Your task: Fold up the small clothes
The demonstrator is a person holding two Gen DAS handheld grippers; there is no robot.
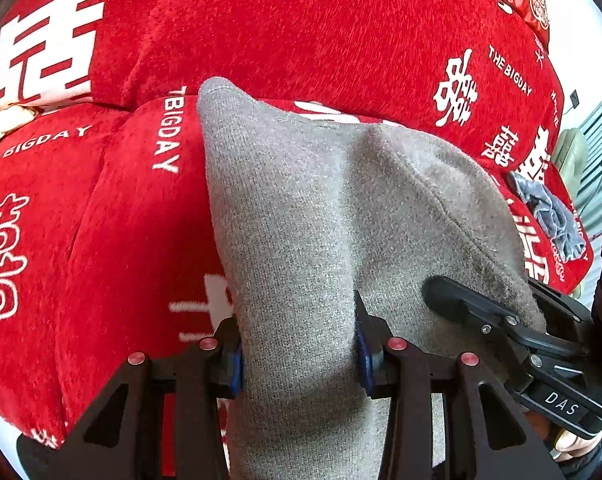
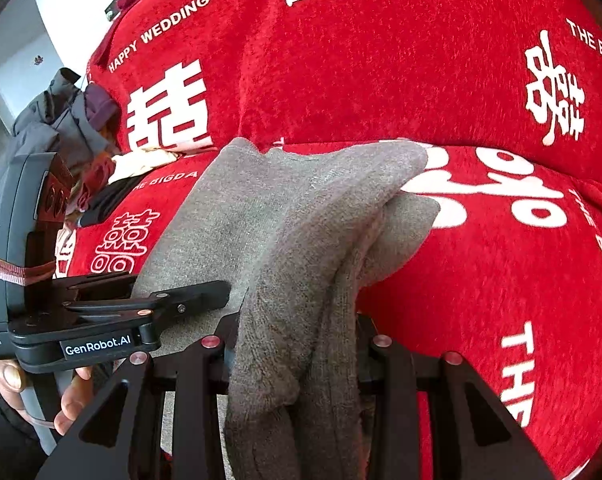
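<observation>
the left hand-held gripper (image 1: 299, 344) is clenched on a bunched edge of the grey knit garment (image 1: 301, 208), which fills the lower middle of the left wrist frame and drapes over the red printed sofa cover (image 1: 293, 32). the right hand-held gripper (image 2: 295, 348) grasps another gathered fold of the same garment at the bottom centre of its frame. a crumpled blue-grey cloth (image 1: 549, 212) lies at the right edge.
</observation>
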